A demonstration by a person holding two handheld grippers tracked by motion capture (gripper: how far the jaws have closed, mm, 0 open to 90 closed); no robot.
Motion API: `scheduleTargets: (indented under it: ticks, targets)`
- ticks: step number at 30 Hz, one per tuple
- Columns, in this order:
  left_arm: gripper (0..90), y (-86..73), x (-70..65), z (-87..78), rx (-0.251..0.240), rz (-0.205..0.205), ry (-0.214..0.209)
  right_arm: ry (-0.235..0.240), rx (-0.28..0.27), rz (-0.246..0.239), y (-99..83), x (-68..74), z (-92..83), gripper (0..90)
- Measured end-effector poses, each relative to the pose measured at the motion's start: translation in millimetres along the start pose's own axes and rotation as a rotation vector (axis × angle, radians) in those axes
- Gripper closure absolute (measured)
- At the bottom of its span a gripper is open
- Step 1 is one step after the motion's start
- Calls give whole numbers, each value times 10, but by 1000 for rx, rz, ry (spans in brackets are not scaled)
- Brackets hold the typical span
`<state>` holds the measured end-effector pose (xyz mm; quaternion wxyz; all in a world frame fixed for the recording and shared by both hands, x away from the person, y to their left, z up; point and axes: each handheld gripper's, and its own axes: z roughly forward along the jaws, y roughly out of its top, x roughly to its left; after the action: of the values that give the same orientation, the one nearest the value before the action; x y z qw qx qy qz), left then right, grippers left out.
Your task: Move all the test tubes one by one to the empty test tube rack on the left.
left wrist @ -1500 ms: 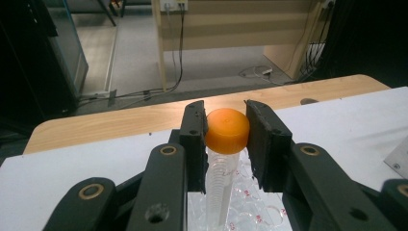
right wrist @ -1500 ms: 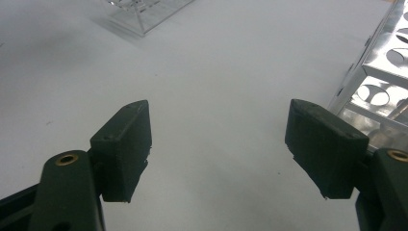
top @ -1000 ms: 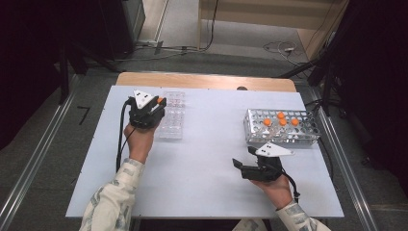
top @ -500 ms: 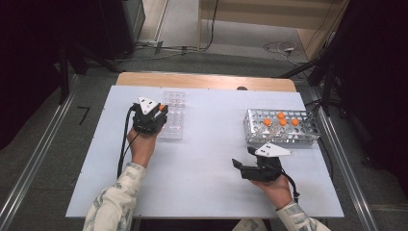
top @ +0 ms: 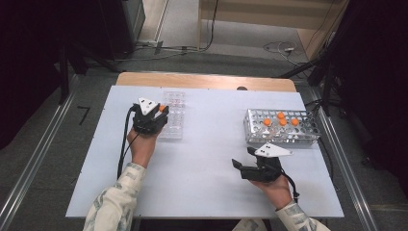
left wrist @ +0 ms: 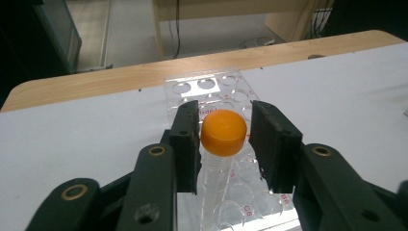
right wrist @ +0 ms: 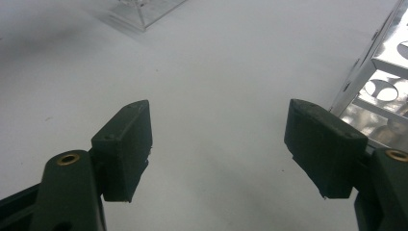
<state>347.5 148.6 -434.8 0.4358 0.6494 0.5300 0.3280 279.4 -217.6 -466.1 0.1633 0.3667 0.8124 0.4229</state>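
Observation:
A clear tube with an orange cap (left wrist: 223, 132) stands upright in a hole of the clear plastic rack (left wrist: 207, 84). My left gripper (left wrist: 223, 115) straddles the cap; its jaws have just been opening, and a gap shows between the right pad and the cap. In the high view the same gripper (top: 161, 113) sits over the left side of the clear rack (top: 174, 122), with the orange cap (top: 162, 108) at its tip. My right gripper (top: 240, 166) rests low over the table at front right, open with nothing between its fingers (right wrist: 127, 139).
A metal wire rack (top: 281, 129) with three orange-capped tubes stands at the right, just behind the right gripper; its corner (right wrist: 385, 91) shows in the right gripper view. The white table (top: 211, 159) has a wooden far edge, with cables on the floor beyond.
The left gripper's jaws have parted a little around the orange-capped tube, and that hand has shifted slightly. The right hand has stayed put.

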Motion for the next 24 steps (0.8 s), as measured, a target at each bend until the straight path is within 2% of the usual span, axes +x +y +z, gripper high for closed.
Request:
scheduleTargets:
  ticks: [4, 8, 13, 24]
  targets:
    - [540, 24, 6, -43, -16, -22, -13, 0, 0, 1, 0, 1, 0, 240]
    - [414, 58, -6, -124, -35, -46, -18, -1, -1, 0, 0, 1, -1, 240]
    - [262, 65, -46, -257, -40, -48, -18, -4, -1, 4, 1, 2, -5, 239]
    - [201, -176, -122, -471, -58, -49, -19, -20, -14, 15, 8, -37, -45, 241]
